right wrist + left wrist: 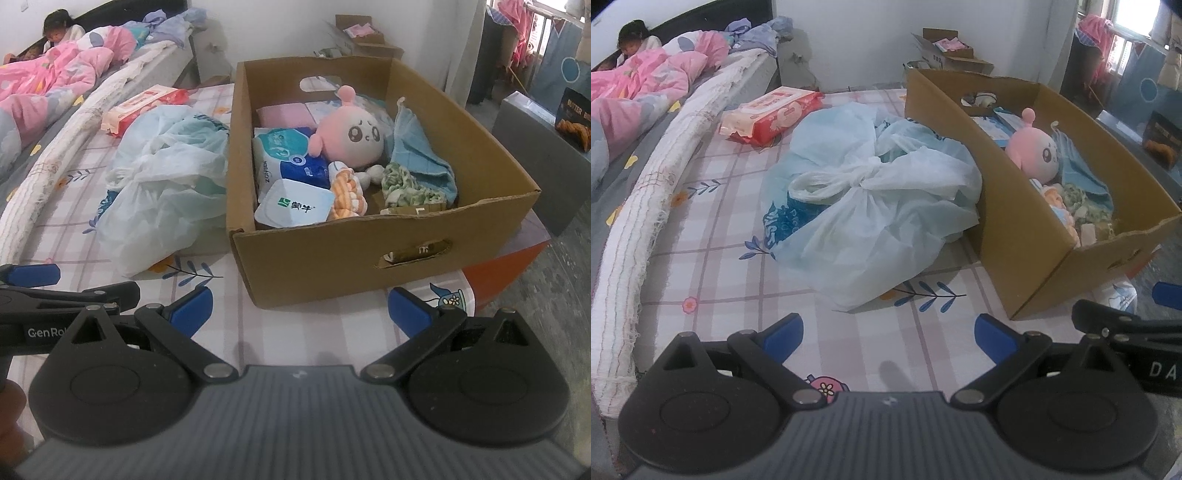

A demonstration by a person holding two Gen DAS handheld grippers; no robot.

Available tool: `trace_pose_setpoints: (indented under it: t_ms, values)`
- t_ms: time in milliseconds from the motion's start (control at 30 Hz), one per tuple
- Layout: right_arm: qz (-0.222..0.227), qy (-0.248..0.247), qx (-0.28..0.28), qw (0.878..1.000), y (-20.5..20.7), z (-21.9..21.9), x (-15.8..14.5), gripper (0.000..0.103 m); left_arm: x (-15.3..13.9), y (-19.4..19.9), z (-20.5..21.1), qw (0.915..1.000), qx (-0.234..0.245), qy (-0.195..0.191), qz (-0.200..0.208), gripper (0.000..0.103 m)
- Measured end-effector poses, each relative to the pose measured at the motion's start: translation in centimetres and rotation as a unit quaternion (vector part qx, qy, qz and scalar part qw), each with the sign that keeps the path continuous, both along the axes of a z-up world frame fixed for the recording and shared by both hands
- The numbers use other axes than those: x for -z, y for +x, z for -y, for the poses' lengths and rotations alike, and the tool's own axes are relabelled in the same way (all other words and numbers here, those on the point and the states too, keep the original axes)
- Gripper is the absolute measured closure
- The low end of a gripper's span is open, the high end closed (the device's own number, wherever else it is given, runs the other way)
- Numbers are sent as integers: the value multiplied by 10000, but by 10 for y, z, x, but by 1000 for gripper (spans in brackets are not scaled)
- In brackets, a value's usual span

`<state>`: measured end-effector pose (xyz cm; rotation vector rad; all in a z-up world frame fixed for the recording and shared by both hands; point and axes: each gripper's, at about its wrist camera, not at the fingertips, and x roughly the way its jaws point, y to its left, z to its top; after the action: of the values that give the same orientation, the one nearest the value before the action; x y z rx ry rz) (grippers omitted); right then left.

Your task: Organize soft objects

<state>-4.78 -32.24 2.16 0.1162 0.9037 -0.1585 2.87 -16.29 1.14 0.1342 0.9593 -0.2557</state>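
Both grippers, left gripper point(888, 338) and right gripper point(299, 310), hover spread and empty before the cardboard box point(343, 254); the knotted plastic bag point(871, 206) beside it may slip or tear if pinched by thin film.

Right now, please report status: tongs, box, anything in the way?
Left tongs open, empty. Right tongs open, empty. Box ahead, plush inside. Bag touching box's left side.
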Motion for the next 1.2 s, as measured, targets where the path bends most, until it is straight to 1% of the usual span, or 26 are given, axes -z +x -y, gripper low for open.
trace_pose_setpoints:
  t_ms: [367, 833, 1200]
  values:
    - [-68, -1, -17, 10000, 2, 1, 3, 1, 2, 4, 0, 9999, -33, -49, -126, 3]
    - [-168, -26, -18, 9999, 4, 3, 6, 1, 8, 9, 1, 9990, -44, -116, -421, 3]
    - [-203, -10, -24, 9998, 5, 3, 8, 1, 9, 10, 2, 9988, -56, -111, -464, 3]
